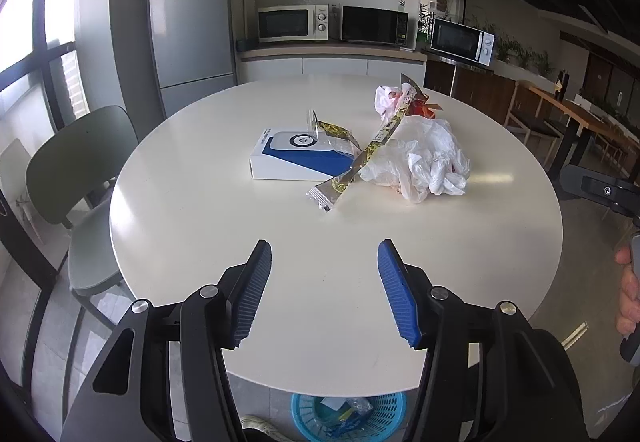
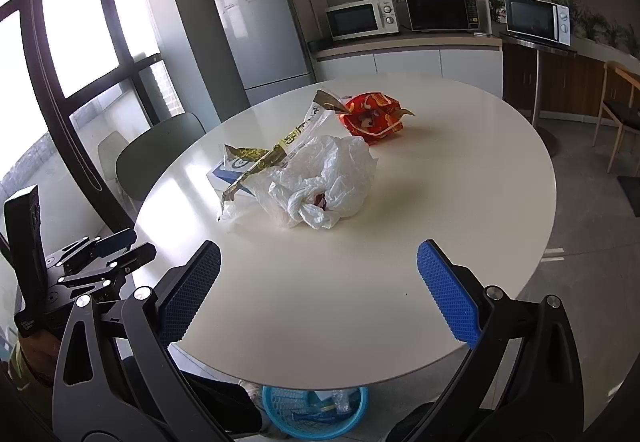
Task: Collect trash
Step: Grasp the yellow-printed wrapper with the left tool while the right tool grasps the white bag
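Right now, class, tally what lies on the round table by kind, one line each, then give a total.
Plastic bags: 1, the crumpled white bag
Boxes: 1, the blue and white box
Red snack packets: 1, the red packet
Gold-patterned wrappers: 2, the long wrapper and the short wrapper
Crumpled pale wrappers: 1, the pinkish-white wrapper
Total: 6

partly hidden things
the worktop edge covers half the blue basket; the white bag hides most of the box.
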Demonstrator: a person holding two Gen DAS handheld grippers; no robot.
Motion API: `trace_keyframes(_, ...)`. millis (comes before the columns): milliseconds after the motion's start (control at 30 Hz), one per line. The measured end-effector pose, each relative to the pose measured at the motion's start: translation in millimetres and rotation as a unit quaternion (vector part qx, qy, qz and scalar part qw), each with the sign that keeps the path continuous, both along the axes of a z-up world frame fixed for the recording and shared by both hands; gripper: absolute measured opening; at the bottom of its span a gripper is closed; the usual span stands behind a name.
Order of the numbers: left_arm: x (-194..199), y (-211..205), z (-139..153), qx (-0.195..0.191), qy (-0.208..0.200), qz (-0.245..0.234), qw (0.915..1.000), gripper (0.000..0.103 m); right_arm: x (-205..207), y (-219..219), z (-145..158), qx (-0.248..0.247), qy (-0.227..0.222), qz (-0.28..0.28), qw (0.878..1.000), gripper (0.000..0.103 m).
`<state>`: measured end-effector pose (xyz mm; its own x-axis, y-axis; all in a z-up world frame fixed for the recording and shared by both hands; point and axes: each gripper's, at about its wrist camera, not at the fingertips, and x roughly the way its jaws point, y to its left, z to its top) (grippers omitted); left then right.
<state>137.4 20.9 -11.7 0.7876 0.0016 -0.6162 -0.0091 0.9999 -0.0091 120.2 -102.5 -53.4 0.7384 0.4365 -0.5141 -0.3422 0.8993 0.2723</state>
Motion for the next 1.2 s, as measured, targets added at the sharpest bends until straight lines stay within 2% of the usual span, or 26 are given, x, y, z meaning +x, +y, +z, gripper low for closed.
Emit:
trace_keyframes(633,77.3,-5.7,-13.6,0.036,0.031,-0.014,0.9988,0.060,104.9,19.6,-15.3,-0.004,0.067,0.014,0.998,0.094)
trace_keyframes(900,105.3,-1.2,-23.0,0.036,0.054,-0.026,0.9975,0.060,142.2,25.6,-25.8,0.000,0.097,0.016,0.995,0.085)
trace_keyframes(1000,113.5,-0.1,-26.7,0.030,0.063,-0.033,0.9970,0.048,153.9,30.3,-32.3,0.005,0.115,0.022,0.993,0.075)
trace_keyframes(1067,117.0,-0.4,-28.5,0.018,0.071,-0.043,0.9964,0.031,157.3,32.1,-37.8,0.008,0.124,0.025,0.992,0.069)
trace_keyframes(1167,122.4,1.6,-32.7,0.006,0.079,-0.046,0.9958,0.015,158.3,36.6,-45.2,0.007,0.132,0.034,0.991,0.053)
trace_keyframes(1200,120.6,3.1,-33.8,0.003,0.080,-0.045,0.9958,0.011,156.8,37.9,-46.3,0.010,0.133,0.041,0.990,0.042)
